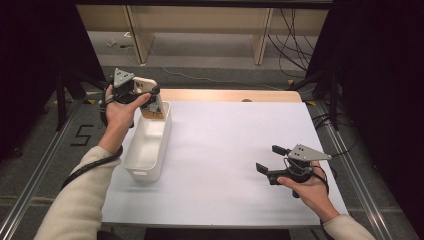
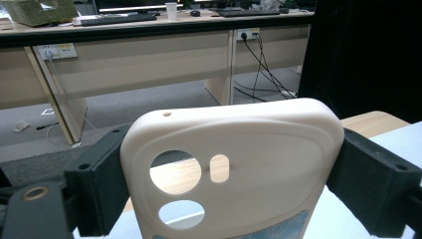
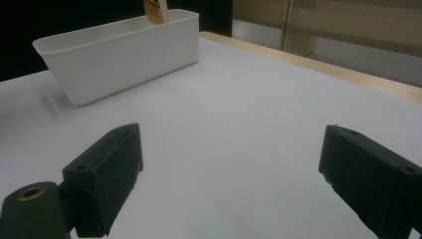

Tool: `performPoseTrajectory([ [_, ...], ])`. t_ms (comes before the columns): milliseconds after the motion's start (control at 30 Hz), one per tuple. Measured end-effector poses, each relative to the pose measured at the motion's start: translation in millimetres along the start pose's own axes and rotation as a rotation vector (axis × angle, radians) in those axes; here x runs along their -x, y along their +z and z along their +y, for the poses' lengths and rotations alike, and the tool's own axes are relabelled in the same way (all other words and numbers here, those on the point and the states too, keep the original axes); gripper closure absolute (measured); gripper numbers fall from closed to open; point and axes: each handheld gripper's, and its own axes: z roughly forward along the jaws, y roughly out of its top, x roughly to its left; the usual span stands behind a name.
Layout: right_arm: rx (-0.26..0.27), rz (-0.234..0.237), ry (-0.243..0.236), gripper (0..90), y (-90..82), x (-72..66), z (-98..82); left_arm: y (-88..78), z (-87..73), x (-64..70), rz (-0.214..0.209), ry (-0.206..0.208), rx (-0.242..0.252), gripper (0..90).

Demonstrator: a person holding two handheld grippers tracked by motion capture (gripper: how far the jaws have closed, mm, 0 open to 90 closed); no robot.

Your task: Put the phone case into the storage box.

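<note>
While clamped, phone case (image 2: 239, 169) looks cream — three cutouts.

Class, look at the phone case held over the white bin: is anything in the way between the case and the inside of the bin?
Nothing visible. The left gripper holds the phone case upright at the far end of the bin, its lower end at the open top. What shows of the bin's inside is bare.

office lab, desks (image 2: 149, 55) with keyboards (image 2: 114, 19), wall sockets (image 2: 247, 34), dark curtains (image 1: 380, 75)
</note>
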Motion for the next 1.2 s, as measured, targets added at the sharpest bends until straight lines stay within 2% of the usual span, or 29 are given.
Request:
performPoseTrajectory([
  [1200, 0.004, -0.001, 0.002, 11.3, 0.0, 0.1, -0.3, 18.3, -5.6, -8.4, 0.015, -0.007, -0.02, 11.4],
])
